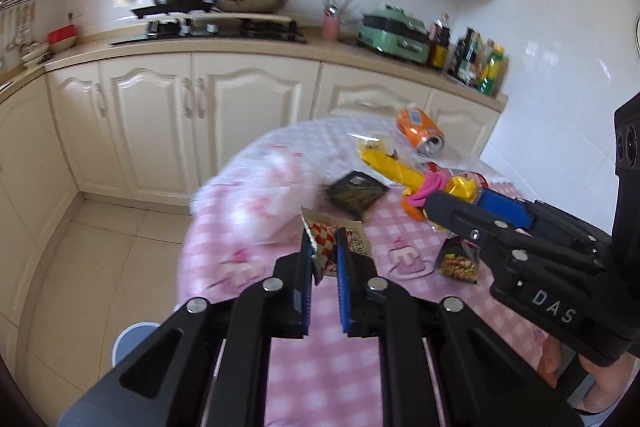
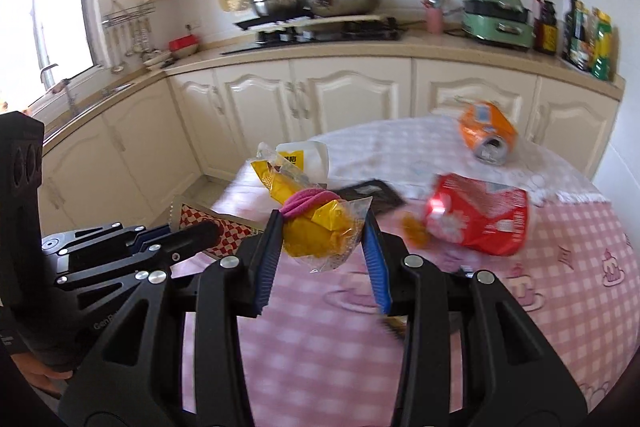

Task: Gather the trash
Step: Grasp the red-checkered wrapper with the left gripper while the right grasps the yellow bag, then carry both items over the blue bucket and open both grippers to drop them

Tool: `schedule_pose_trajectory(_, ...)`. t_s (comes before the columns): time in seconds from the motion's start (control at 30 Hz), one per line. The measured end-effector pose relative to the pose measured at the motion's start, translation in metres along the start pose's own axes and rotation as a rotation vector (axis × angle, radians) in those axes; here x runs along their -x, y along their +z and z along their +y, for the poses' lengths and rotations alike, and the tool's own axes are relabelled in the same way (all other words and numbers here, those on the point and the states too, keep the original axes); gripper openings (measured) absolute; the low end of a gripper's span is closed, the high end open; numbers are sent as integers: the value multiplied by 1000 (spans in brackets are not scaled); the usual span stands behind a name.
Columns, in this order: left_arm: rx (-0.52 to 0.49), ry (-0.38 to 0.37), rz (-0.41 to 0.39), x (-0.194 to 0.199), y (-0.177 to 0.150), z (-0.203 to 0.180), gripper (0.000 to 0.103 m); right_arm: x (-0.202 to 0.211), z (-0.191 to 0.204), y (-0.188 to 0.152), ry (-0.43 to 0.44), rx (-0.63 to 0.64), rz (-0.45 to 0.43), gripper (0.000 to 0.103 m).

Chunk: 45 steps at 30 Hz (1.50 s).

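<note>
Two wrist fisheyes, side by side, close above the pink-checked table (image 1: 320, 367), both facing the kitchen counter (image 2: 360, 47).

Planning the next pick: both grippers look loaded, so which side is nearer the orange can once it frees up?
Right, likely. The orange can lies at the table's far right. The right gripper, shut on the yellow bag, works that side; the left gripper holds the checkered wrapper opposite.

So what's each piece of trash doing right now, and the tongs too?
Left tongs: shut on the checkered wrapper, lifted.
Right tongs: shut on the yellow bag, which has a pink band around it.
Orange can: crushed, lying on its side on the table.
Red packet: crumpled, on the table.
Dark packet: lying flat.
</note>
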State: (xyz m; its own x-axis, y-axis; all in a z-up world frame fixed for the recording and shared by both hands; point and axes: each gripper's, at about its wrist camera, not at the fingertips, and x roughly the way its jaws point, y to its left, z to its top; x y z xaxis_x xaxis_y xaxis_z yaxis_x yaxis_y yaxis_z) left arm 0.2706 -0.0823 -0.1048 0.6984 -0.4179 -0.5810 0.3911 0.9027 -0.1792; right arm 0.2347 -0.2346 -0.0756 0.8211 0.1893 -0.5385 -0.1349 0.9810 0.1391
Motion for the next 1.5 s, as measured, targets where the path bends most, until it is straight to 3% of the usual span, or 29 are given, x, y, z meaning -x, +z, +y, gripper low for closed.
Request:
schedule_pose_trajectory(0.17, 69, 91, -41, 48, -22, 58, 10, -8, 73, -1, 90, 66, 11, 39)
schedule_pose_trajectory(0.37, 180, 235, -33, 82, -62, 142, 10, -45, 166, -22, 211, 148, 93, 39)
schedule_pose_trajectory(0.5, 291, 303, 20, 86, -100, 207, 9, -86, 219, -50, 270, 191, 183, 39)
schedule_pose_trajectory(0.67, 414, 347, 119, 57, -149, 270, 9, -151, 266, -97, 292, 230, 324, 39)
schedule_pose_trajectory(0.87, 482, 337, 221, 8, -185, 310, 9, -212, 273, -132, 270, 227, 429, 39)
schedule_pose_trajectory(1.07, 519, 300, 272, -43, -194, 339, 11, -258, 265, -149, 232, 194, 473, 39)
schedule_pose_trajectory(1.2, 564, 292, 311, -65, -204, 351, 46, -276, 258, -163, 212, 175, 502, 39)
schedule_pose_trajectory(1.27, 581, 288, 329, -72, -214, 356, 50, -287, 255, -169, 204, 169, 521, 39)
schedule_pose_trajectory(1.5, 621, 320, 346, -75, -231, 369, 53, -309, 259, -188, 200, 156, 569, 39)
